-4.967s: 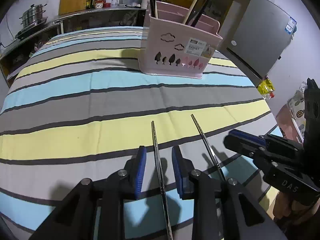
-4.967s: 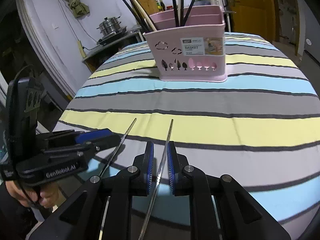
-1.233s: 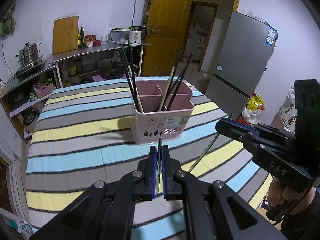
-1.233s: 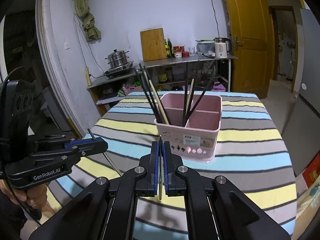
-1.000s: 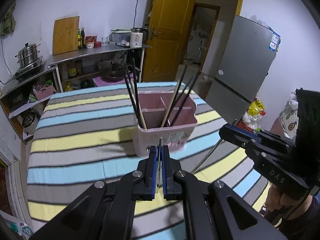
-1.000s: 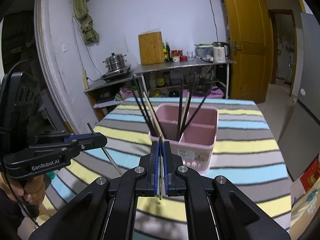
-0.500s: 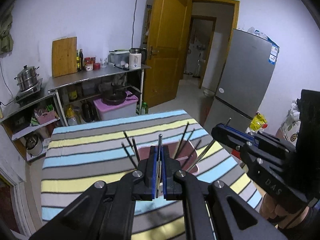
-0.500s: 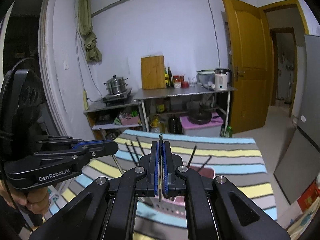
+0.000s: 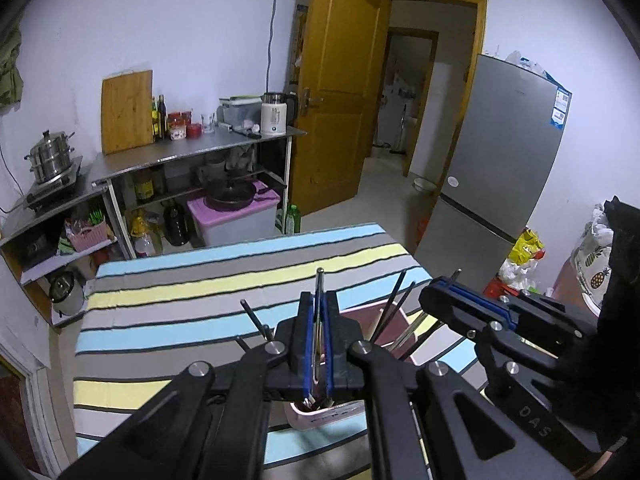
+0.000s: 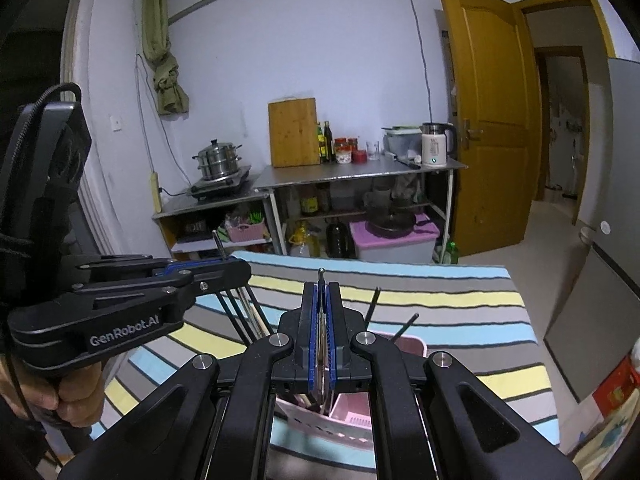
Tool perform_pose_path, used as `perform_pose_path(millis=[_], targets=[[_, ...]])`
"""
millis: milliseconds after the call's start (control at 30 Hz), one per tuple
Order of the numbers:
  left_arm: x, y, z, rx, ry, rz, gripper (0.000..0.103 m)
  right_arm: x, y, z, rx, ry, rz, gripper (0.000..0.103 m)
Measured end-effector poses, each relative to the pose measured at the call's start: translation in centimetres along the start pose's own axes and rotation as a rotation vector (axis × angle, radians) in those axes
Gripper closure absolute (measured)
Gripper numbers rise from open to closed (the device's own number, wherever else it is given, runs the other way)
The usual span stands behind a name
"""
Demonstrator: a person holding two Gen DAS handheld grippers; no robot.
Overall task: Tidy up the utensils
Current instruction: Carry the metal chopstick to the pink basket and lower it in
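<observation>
— What do your jaws hold at this moment?

— My left gripper (image 9: 317,308) is closed on a thin metal chopstick (image 9: 319,280). The blue pads press it from both sides, and its tip stands up a little beyond my jaws. My right gripper (image 10: 321,312) is closed in the same way on a second metal chopstick (image 10: 321,276), which also comes out just past the pads.

— And where is the holder for the utensils?

— The pink utensil basket (image 9: 320,416) is directly under my left jaws, mostly hidden behind them. I see only its near rim below the pads and one part of its wall to the right of them. In the right wrist view the same basket (image 10: 348,412) is under my right jaws too, with its inner divider showing just below the pads.

— Is something already in it?

— Yes. Several dark chopsticks (image 9: 394,304) lean out of it to the right of my left jaws, and one more rises on the left of them. From my right jaws I see dark sticks on both sides.

— What does the basket stand on?

— On the tabletop (image 9: 168,296), covered with a cloth in blue, yellow and grey stripes, which goes far ahead of both jaws.

— Do the two grippers touch?

— No, they are near but apart. The person's hand (image 10: 76,396) holds the left handle.
</observation>
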State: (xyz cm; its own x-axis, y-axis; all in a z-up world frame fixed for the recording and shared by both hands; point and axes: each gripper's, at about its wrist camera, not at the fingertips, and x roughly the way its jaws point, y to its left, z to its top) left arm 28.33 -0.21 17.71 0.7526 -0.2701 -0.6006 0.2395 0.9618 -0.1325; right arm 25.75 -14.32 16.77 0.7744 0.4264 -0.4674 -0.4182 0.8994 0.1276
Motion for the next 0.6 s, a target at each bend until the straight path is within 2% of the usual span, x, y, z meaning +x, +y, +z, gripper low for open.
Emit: perform_pose_path(millis=[267, 600], targets=[[2.3, 0.3, -1.9, -0.014, 0.054, -0.008, 0.098, 0.2, 0.2, -0.6, -0.011, 0.001, 0.001, 0.099], [2.8, 0.7, -2.7, -0.025, 0.071, -0.019, 0.098, 0.4, 2.0, -1.5, -0.072, 0.010, 0.001, 0.099]])
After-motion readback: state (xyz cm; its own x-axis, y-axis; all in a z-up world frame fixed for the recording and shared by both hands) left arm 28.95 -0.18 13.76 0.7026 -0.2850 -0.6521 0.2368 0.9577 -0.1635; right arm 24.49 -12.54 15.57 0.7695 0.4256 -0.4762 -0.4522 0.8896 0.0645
